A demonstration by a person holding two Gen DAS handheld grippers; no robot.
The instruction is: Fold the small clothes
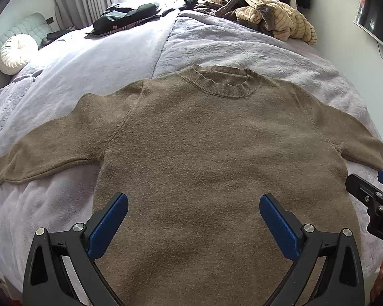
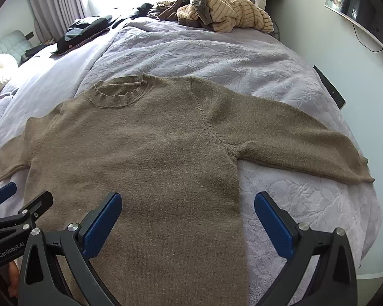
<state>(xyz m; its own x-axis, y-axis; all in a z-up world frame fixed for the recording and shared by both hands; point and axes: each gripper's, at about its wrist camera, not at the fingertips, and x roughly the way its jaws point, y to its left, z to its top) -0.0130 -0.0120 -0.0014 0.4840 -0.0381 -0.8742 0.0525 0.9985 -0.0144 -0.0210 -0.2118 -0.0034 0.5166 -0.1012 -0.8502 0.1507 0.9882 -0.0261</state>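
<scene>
A brown knit sweater (image 1: 204,148) lies flat and face up on the lavender bedspread (image 1: 217,48), collar away from me, both sleeves spread out sideways. It also shows in the right wrist view (image 2: 140,153). My left gripper (image 1: 193,204) is open and empty, hovering over the sweater's lower body. My right gripper (image 2: 188,202) is open and empty, over the sweater's right side edge, with its right finger above the bedspread (image 2: 242,58). The right gripper shows at the right edge of the left wrist view (image 1: 370,191), and the left gripper at the left edge of the right wrist view (image 2: 20,196).
A heap of striped cream and brown clothes (image 1: 268,12) lies at the far end of the bed. Dark clothes (image 1: 125,17) lie at the far left. A round white cushion (image 1: 15,53) sits left. A wall screen (image 2: 357,7) hangs on the right.
</scene>
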